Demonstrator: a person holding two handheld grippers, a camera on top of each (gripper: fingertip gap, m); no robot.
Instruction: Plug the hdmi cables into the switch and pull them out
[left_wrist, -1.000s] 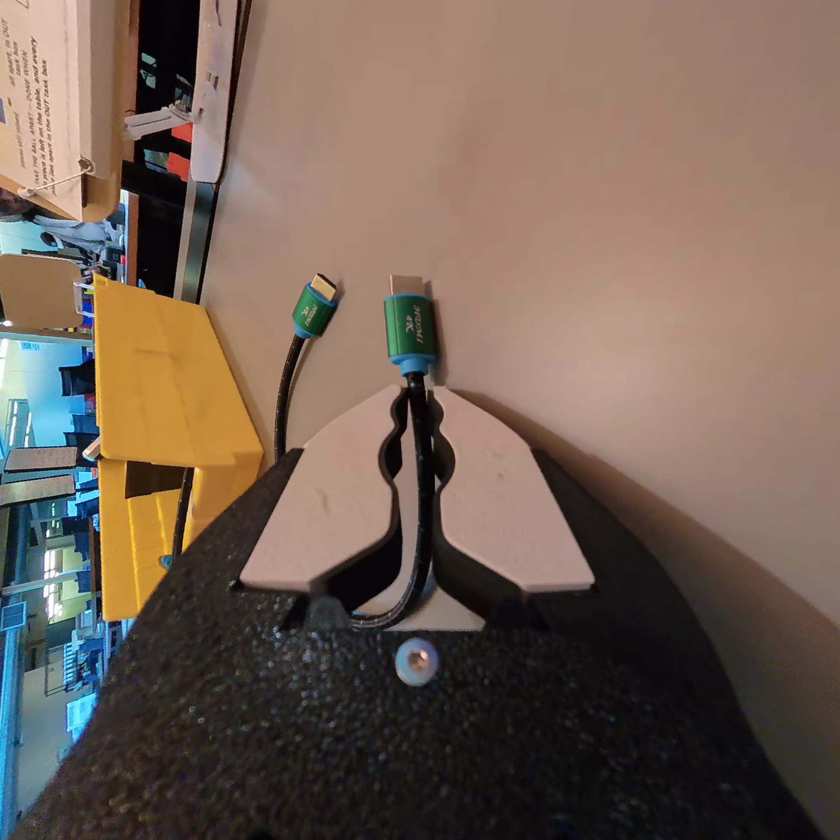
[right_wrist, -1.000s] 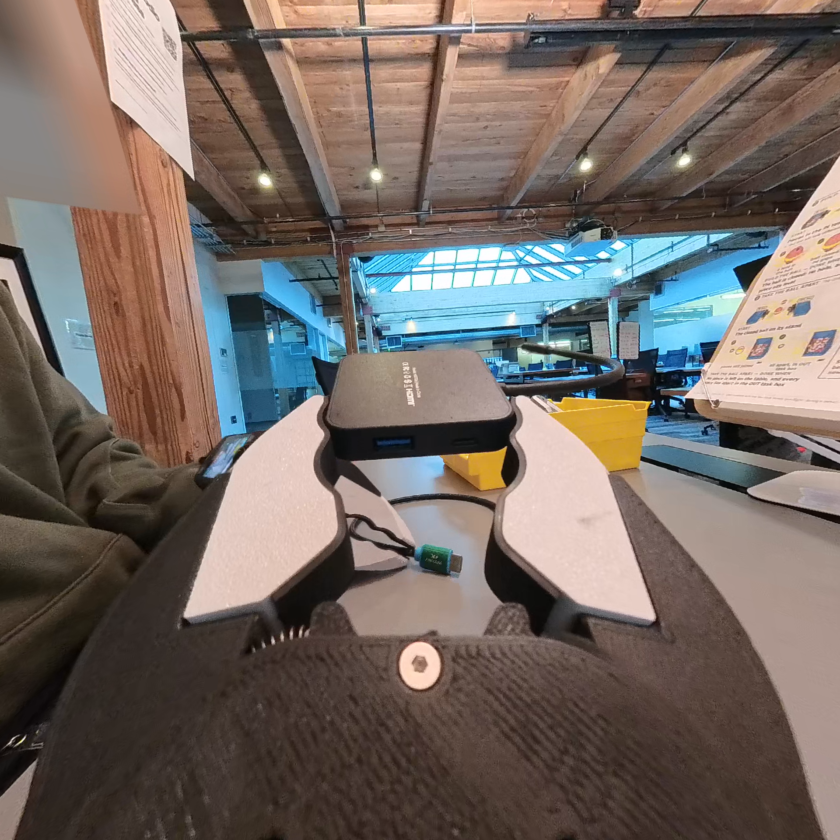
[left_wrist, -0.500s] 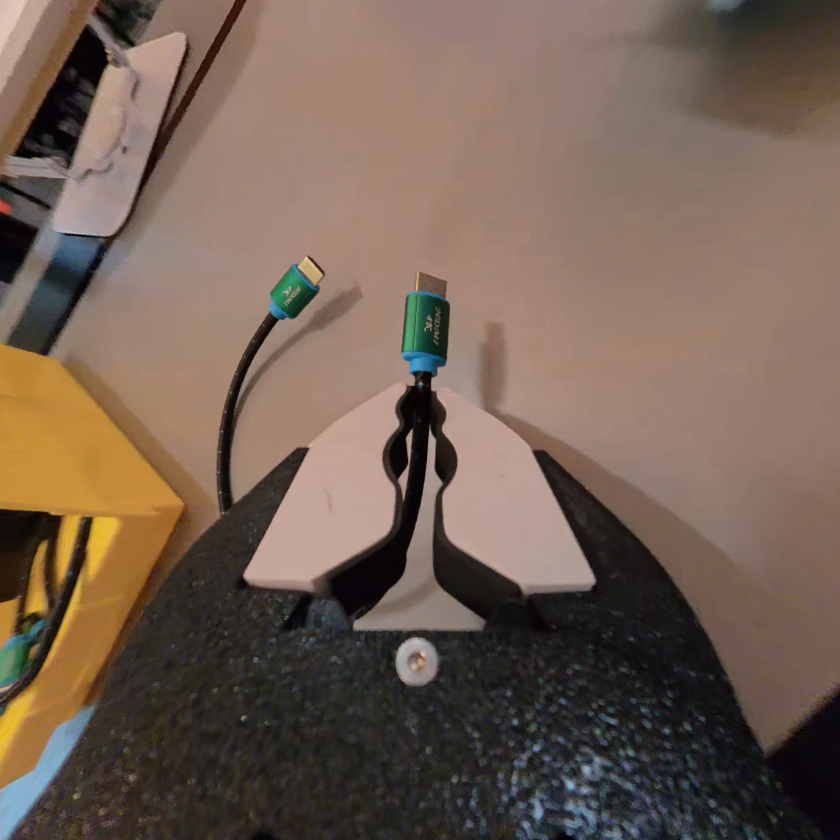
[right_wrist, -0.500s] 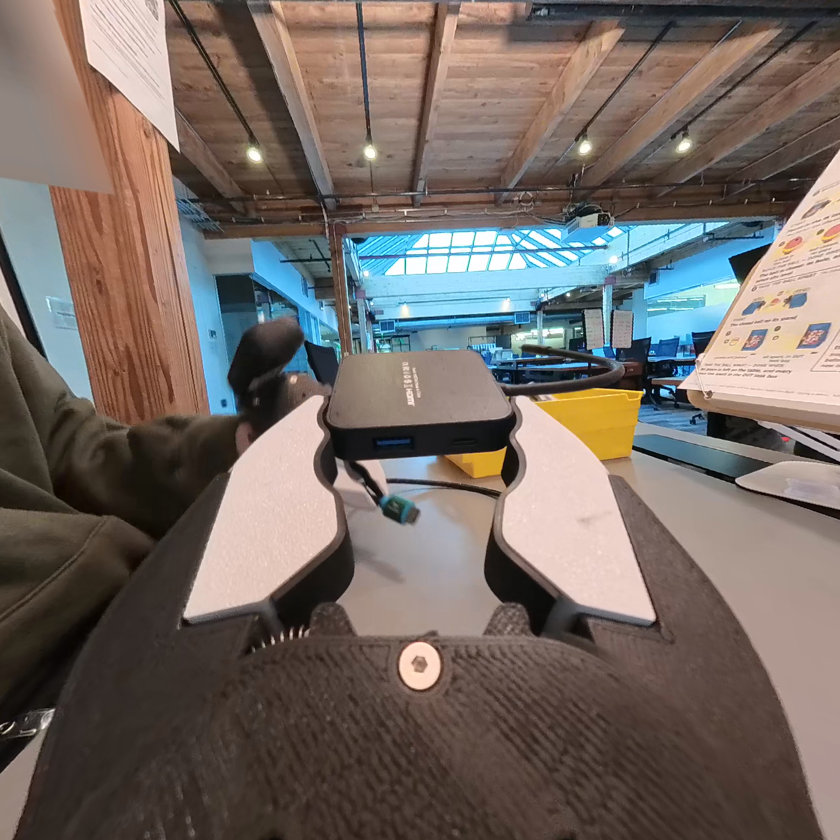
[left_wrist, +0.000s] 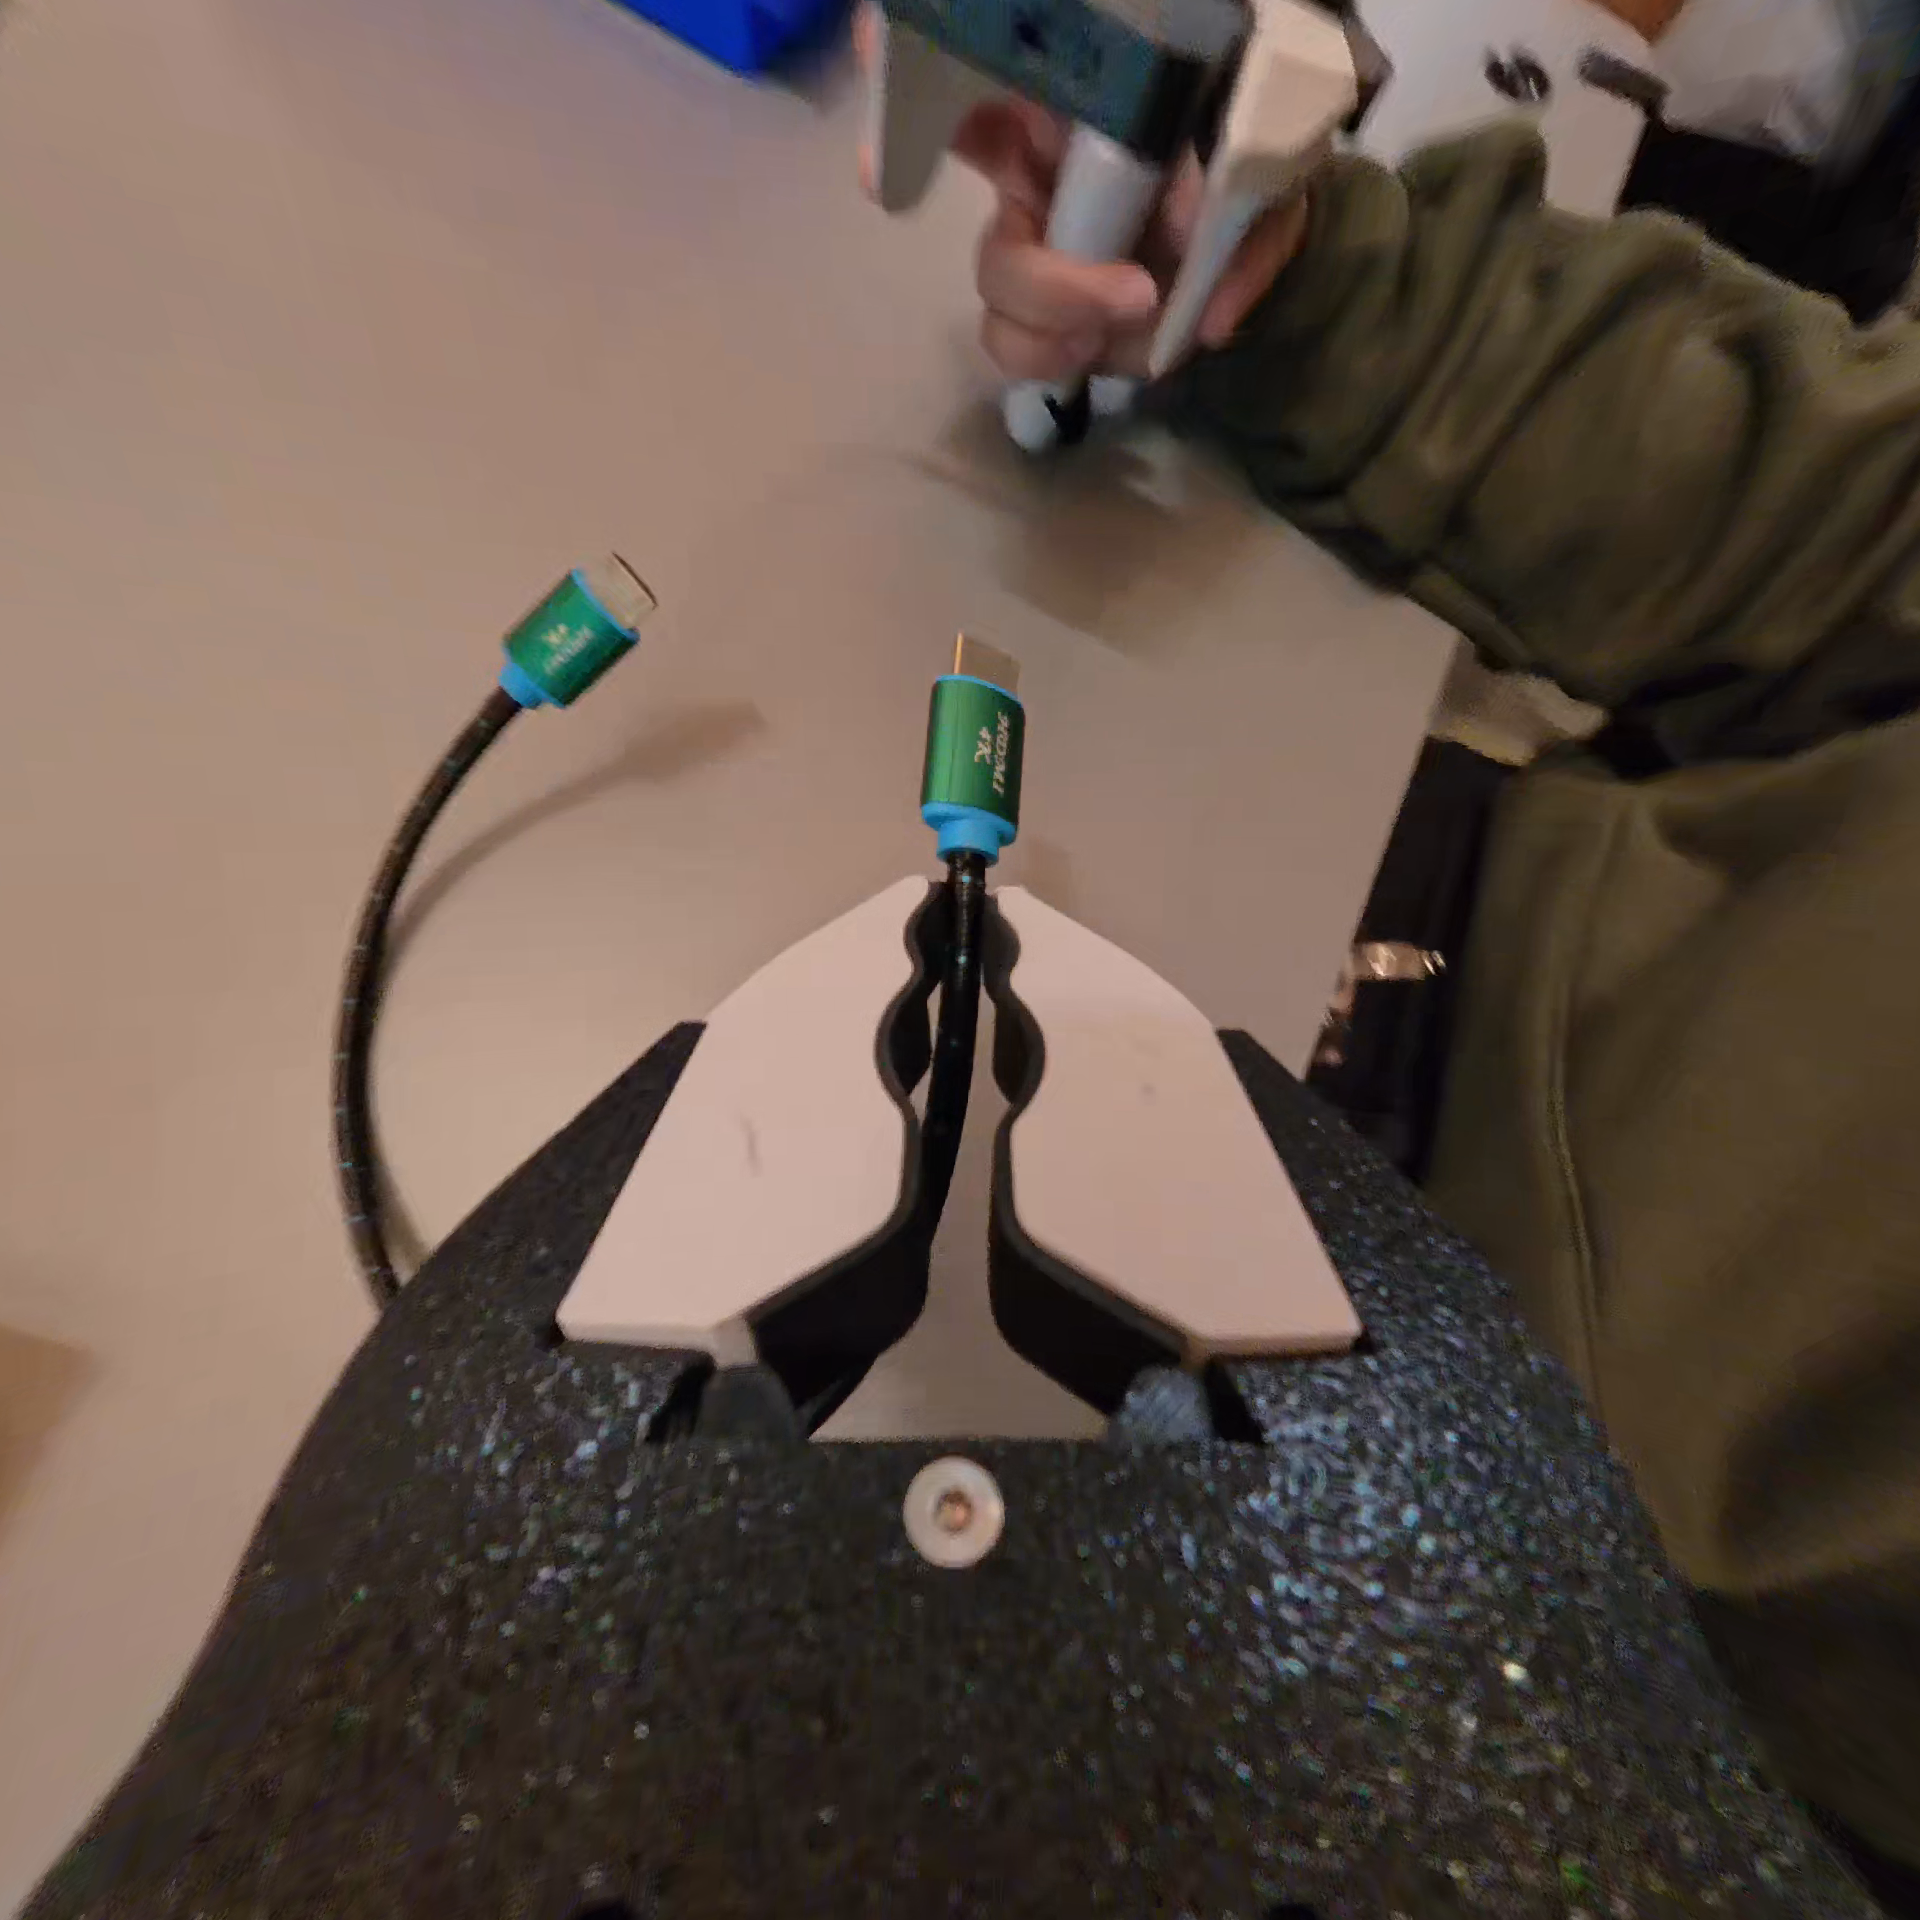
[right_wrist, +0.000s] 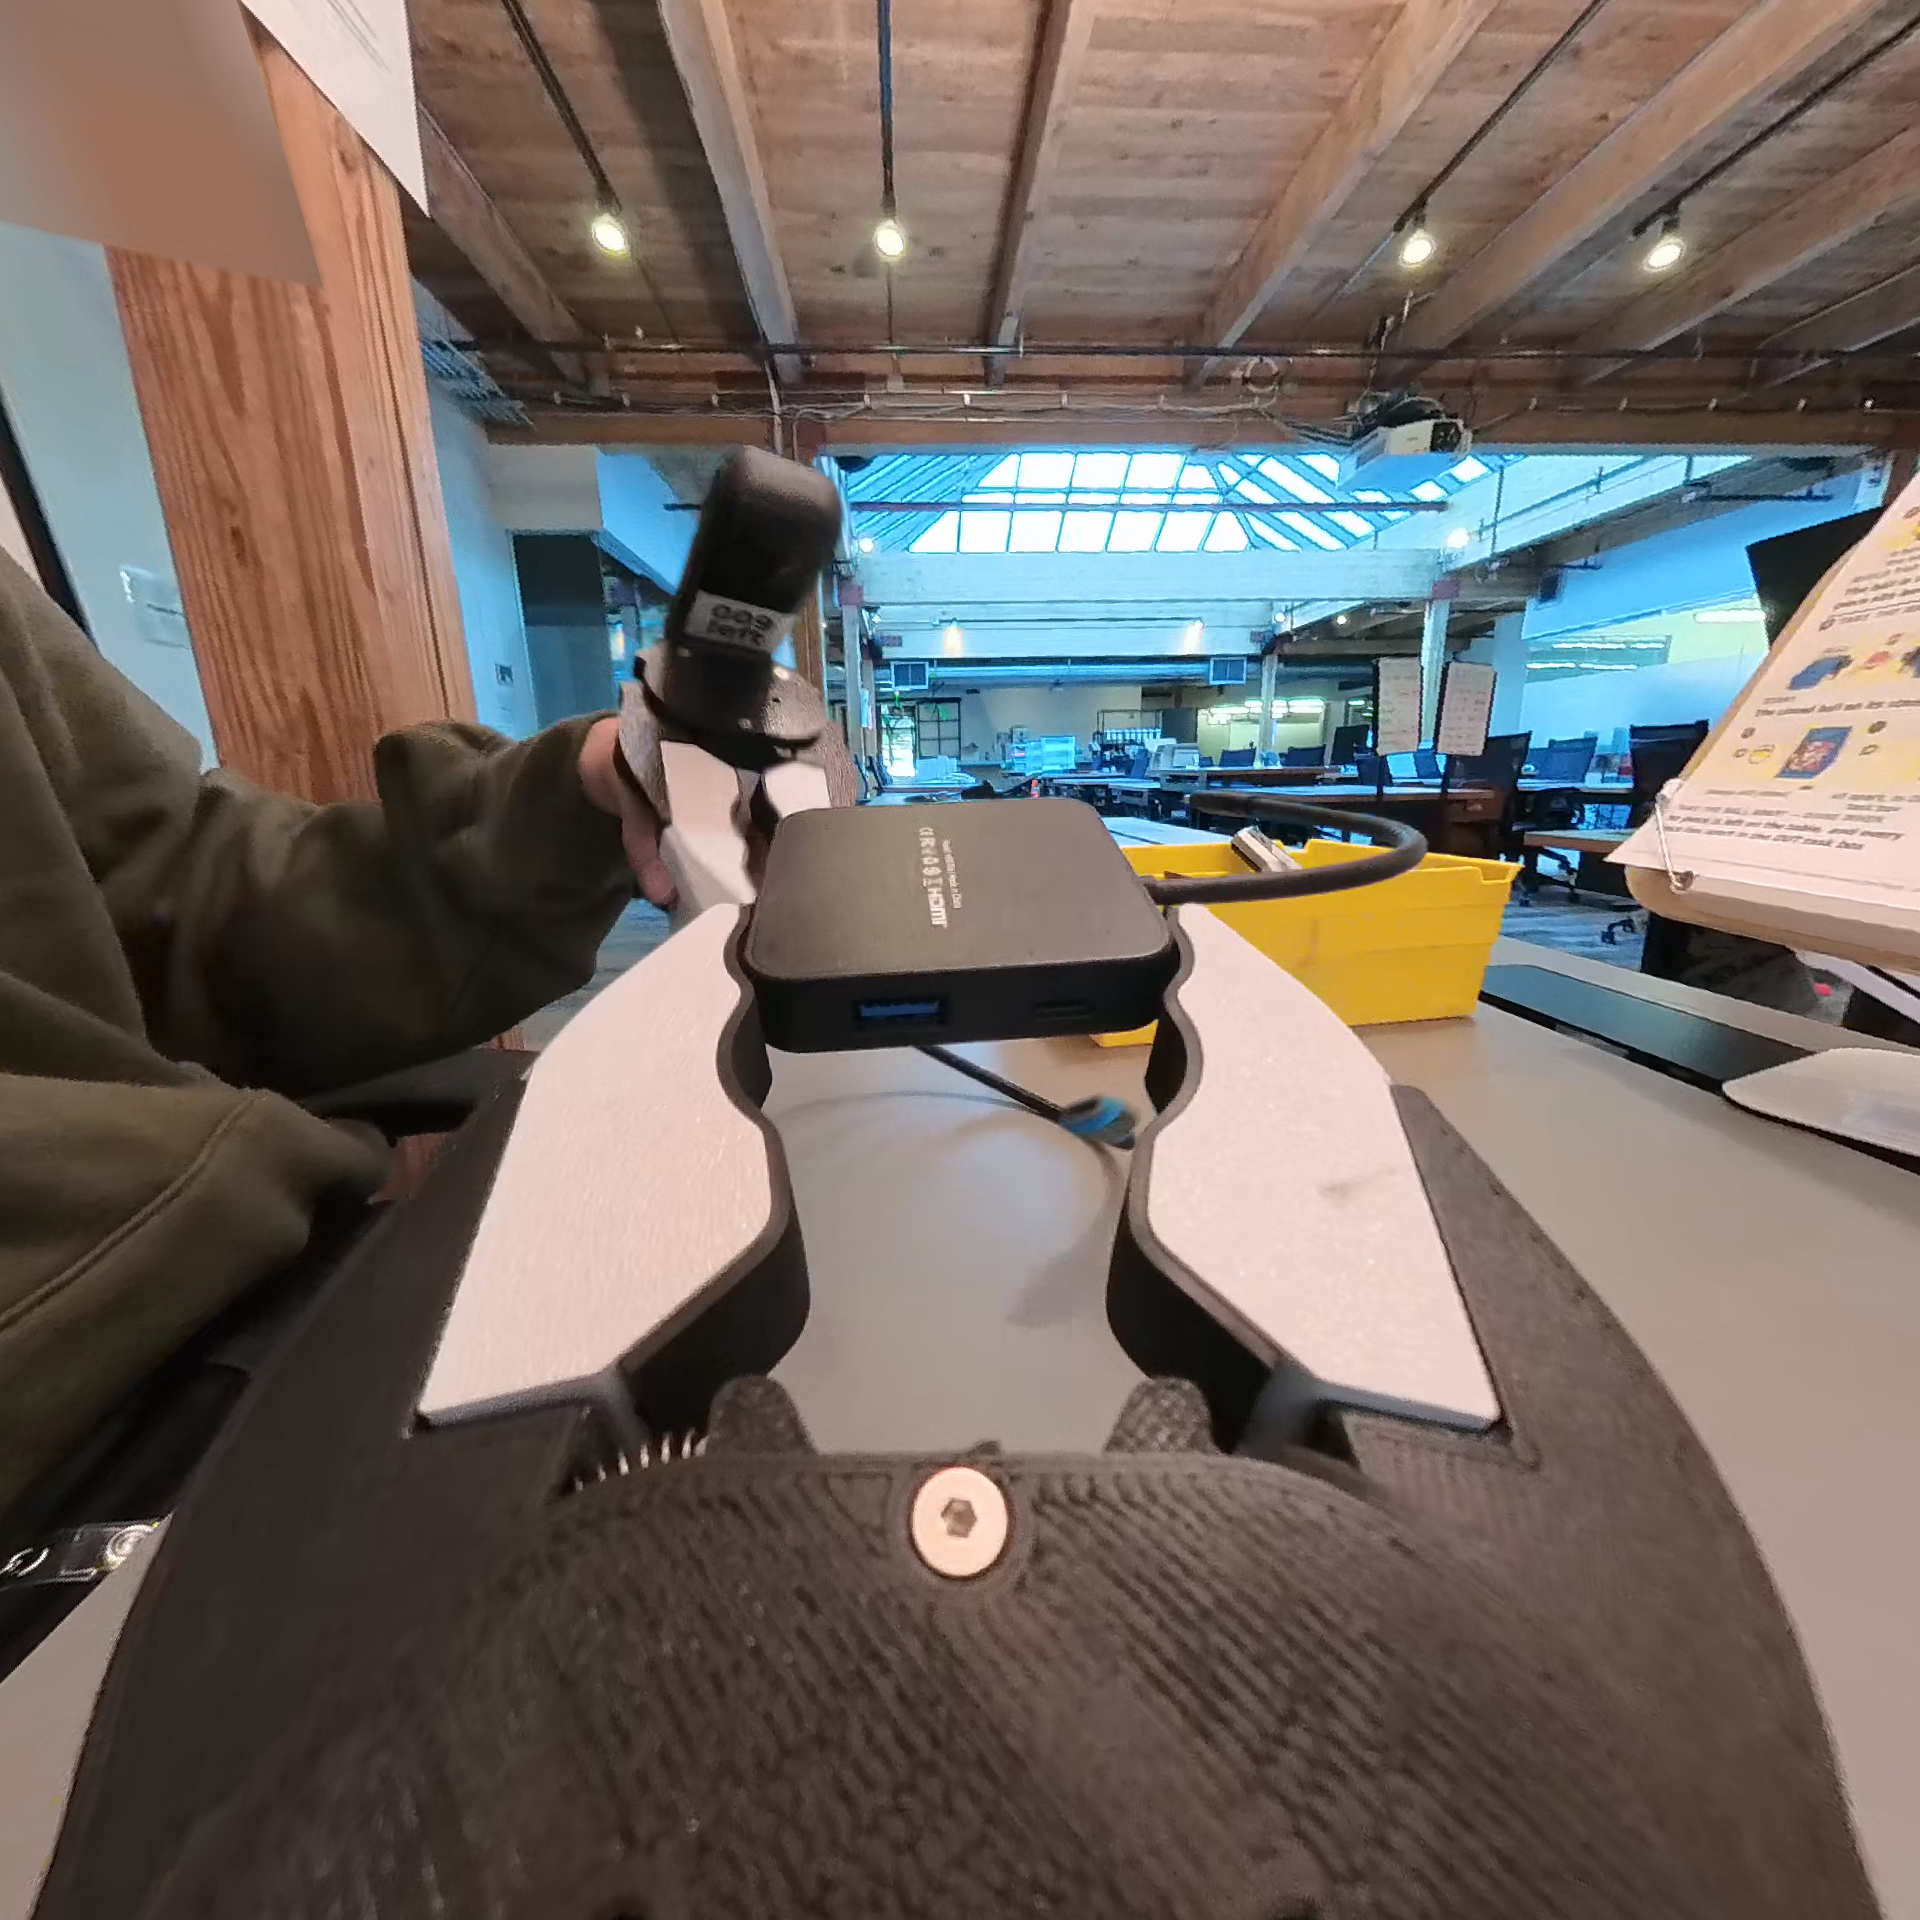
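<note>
While left gripper (left_wrist: 961, 888) pinches braided black cable (left_wrist: 951, 1049) | green-blue plug (left_wrist: 971, 753) upright | right gripper (right_wrist: 956, 935) clamps black switch (right_wrist: 951, 914)

The held HDMI plug (left_wrist: 974, 758) is metallic green with a blue collar and gold tip; its cable (left_wrist: 951, 1049) is black braid flecked blue. The left tongs (left_wrist: 961, 894) have pale grey fingers on speckled black. The switch (right_wrist: 956, 920) is matte black, the bin (right_wrist: 1340, 935) yellow, the sleeve (left_wrist: 1621, 416) olive, the bench (left_wrist: 260, 364) beige-grey.

Right tool (right_wrist: 961, 935) clamps black switch (right_wrist: 951, 914) above table (right_wrist: 1662, 1195).
</note>
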